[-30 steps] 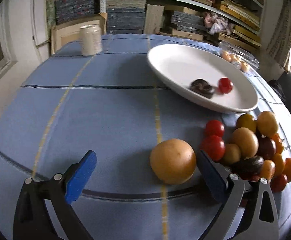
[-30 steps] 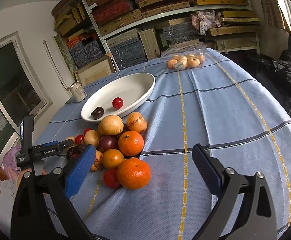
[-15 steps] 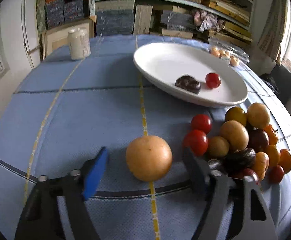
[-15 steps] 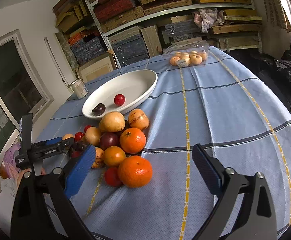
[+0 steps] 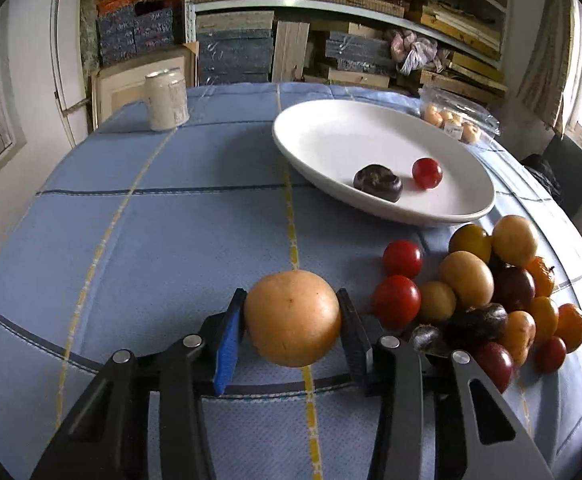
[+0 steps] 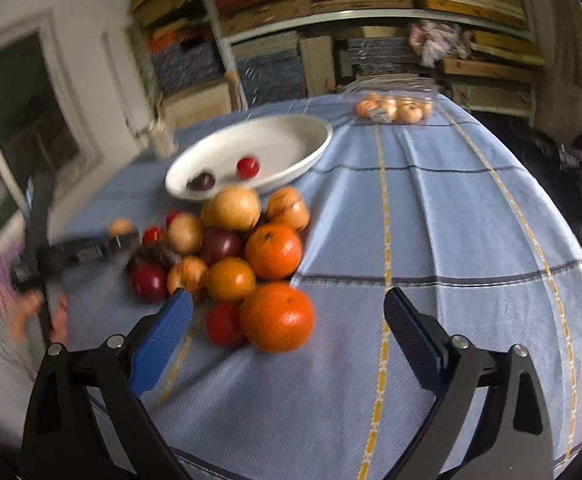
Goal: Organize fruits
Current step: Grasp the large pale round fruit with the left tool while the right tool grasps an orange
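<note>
In the left wrist view a large pale orange fruit [image 5: 293,320] rests on the blue tablecloth, and my left gripper [image 5: 291,296] is closing on it with both pads touching its sides. To its right lies a pile of tomatoes, oranges and dark fruits [image 5: 467,280]. Beyond it a white oval dish [image 5: 331,136] holds a dark fruit [image 5: 377,182] and a red tomato [image 5: 427,173]. In the blurred right wrist view my right gripper [image 6: 289,300] is open, its jaws narrowing. A big orange [image 6: 277,316] lies between its fingertips, untouched.
A pale can [image 5: 167,100] stands at the table's far left corner. A clear plastic box of small fruits [image 6: 391,110] sits at the far edge. Shelves of stacked boards fill the back wall. A person's hand [image 6: 31,316] holds the left gripper at the table's left edge.
The left jaws have drawn in from wide apart until they meet the pale orange fruit. The right gripper has rolled and slid toward the fruit pile, and its jaws have narrowed a little.
</note>
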Motion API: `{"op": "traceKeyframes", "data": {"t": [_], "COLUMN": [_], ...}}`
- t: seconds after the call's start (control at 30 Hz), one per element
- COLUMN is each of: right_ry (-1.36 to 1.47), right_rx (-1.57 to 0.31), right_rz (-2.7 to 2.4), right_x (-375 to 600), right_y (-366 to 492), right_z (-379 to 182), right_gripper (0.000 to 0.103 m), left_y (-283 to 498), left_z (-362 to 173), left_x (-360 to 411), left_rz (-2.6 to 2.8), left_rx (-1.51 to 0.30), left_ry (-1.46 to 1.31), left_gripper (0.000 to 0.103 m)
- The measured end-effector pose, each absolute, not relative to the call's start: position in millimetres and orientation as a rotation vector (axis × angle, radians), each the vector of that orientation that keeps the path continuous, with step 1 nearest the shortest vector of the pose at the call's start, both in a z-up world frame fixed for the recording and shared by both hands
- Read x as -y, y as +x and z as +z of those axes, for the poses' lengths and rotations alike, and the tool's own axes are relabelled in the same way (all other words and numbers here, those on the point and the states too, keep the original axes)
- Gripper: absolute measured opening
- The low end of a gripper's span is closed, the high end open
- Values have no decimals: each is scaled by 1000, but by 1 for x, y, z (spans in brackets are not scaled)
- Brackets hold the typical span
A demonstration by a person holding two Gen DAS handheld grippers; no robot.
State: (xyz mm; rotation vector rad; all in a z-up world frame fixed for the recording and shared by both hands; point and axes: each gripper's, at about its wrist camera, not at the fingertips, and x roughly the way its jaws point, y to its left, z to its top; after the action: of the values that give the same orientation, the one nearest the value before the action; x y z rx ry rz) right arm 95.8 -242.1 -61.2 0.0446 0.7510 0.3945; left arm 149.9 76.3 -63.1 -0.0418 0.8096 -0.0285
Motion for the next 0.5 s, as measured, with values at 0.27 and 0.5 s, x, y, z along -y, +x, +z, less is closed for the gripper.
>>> {"op": "traceKeyframes", "data": {"t": [0.27, 0.5], "right_ry": [38, 89], "right_rx": [-829, -875], "right_rz": [398, 390], "right_x": [237, 241], "right_y": [108, 122], "right_z": [-76, -83], "right_gripper": [58, 59], "left_y": [146, 145], "left_z": [-58, -58], "left_x": [-74, -73], "left_rz": [-67, -89], "left_rx": [-796, -801], "left_ry": [-66, -81], "left_gripper": [45, 45]}}
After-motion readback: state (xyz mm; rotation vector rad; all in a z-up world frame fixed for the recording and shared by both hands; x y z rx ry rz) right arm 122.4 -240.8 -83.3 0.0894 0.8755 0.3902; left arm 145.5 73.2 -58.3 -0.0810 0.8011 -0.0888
